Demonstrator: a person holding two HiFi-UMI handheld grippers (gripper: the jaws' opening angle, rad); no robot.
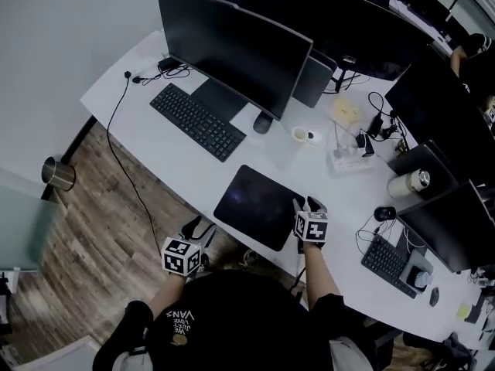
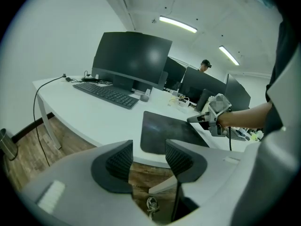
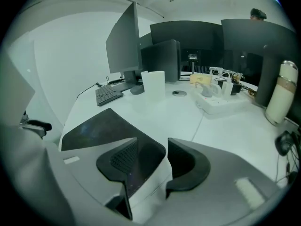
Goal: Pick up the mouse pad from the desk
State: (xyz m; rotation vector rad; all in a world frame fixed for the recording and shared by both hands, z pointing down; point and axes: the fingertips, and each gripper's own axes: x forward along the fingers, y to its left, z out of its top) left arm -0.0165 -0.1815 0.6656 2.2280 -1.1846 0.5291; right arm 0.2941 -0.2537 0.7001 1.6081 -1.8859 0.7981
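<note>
The black mouse pad (image 1: 257, 205) lies flat on the white desk (image 1: 166, 165) near its front edge. My right gripper (image 1: 307, 202) is at the pad's right corner, open. In the right gripper view that corner of the mouse pad (image 3: 94, 128) reaches in between the jaws of the right gripper (image 3: 153, 166), and the pads do not press on it. My left gripper (image 1: 197, 229) hangs in front of the desk edge, over the wooden floor, open and holding nothing. From the left gripper (image 2: 148, 159) I see the mouse pad (image 2: 164, 131) ahead and the right gripper (image 2: 202, 119) at its far side.
Behind the pad stand a large monitor (image 1: 232, 49), a black keyboard (image 1: 197, 120) and a mouse (image 1: 262, 123). A power strip (image 1: 348, 159) and a steel flask (image 1: 410, 182) are to the right. A metal bin (image 1: 58, 174) stands on the floor at left.
</note>
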